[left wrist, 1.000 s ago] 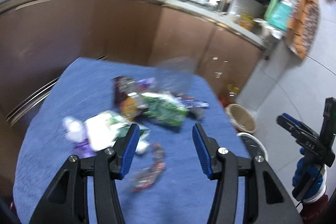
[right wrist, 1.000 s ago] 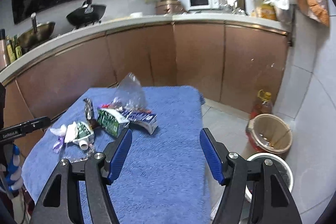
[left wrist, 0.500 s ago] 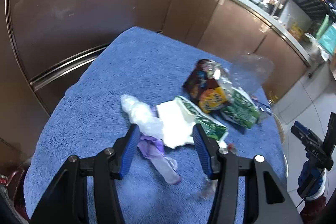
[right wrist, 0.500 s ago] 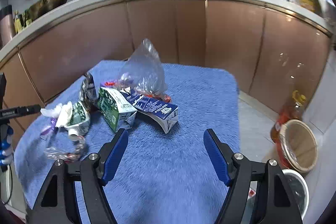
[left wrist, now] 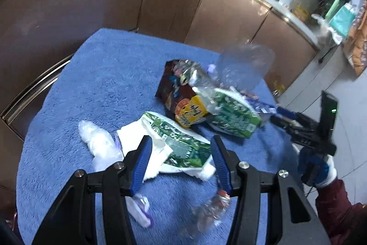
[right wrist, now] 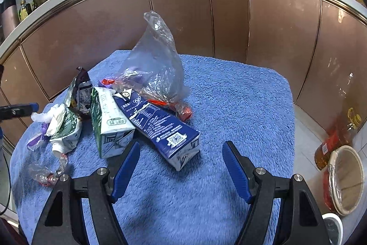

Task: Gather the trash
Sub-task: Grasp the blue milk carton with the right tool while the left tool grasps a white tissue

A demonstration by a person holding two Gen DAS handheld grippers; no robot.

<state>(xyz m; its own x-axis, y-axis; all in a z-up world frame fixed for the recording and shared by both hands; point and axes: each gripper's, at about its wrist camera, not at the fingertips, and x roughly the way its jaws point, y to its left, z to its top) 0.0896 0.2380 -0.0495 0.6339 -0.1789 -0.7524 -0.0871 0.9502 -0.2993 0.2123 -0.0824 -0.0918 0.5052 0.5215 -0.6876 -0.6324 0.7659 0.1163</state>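
A pile of trash lies on a blue towel-covered table [right wrist: 240, 93]. In the right wrist view a dark blue carton [right wrist: 160, 125] lies flat, its near end between the fingers of my open right gripper [right wrist: 181, 148], which do not touch it. Beside it stand a green-and-white carton [right wrist: 110, 123], a clear plastic bag [right wrist: 156, 61] and a brown snack bag [right wrist: 80, 88]. In the left wrist view my open left gripper [left wrist: 181, 144] hovers over a crushed green carton [left wrist: 179, 144]. A white plastic wad [left wrist: 98, 141] lies to its left and a clear wrapper [left wrist: 211, 206] below.
Brown cabinets [right wrist: 183, 15] curve behind the table. On the floor to the right stand a lined wicker bin [right wrist: 346, 178], an oil bottle [right wrist: 337, 130] and a white bin [right wrist: 332, 226]. A gloved hand [left wrist: 316, 169] carries the right gripper at the table's right edge.
Both grippers came down and closer to the pile. The left swung over the crushed carton. The right one's jaws widened and now frame the blue carton's end.
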